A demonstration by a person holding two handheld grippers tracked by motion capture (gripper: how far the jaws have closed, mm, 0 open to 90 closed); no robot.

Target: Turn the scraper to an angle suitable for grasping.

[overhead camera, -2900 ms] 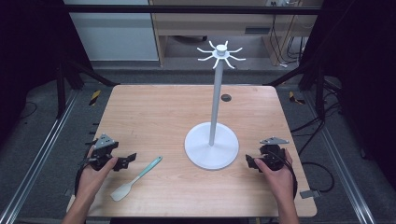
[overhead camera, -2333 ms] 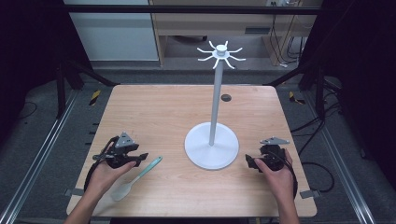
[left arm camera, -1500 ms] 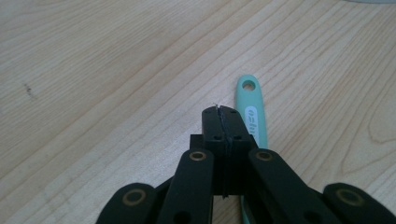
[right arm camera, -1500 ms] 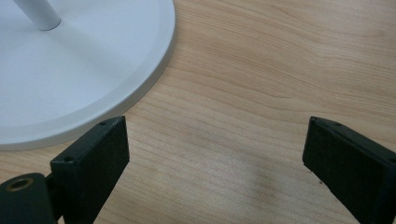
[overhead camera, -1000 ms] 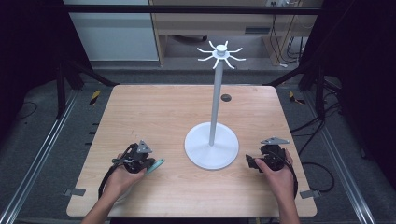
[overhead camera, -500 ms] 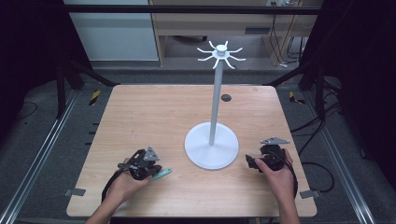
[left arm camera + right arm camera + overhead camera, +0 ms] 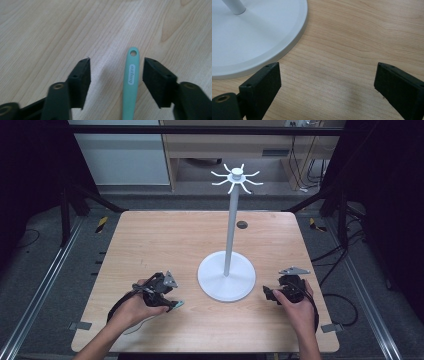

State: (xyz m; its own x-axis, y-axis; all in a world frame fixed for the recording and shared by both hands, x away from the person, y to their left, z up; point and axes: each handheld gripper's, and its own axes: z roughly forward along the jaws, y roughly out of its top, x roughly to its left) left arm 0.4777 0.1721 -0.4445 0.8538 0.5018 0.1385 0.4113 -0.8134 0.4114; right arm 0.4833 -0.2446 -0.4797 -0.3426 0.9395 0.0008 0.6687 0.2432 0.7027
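Your left gripper's (image 7: 113, 75) jaws have just been opening and now stand apart around the teal spatula handle (image 7: 131, 82), neither pad pressing it. The handle sits nearer one pad than the other, so if you close now that pad may push it sideways and skew it rather than clamp it squarely. The spatula lies flat on the counter (image 7: 165, 240) near its front edge, left of the white stand (image 7: 227, 280). Your right gripper (image 7: 327, 82) rests with jaws wide and empty just beside the stand's base; a careless sweep there could nudge it.
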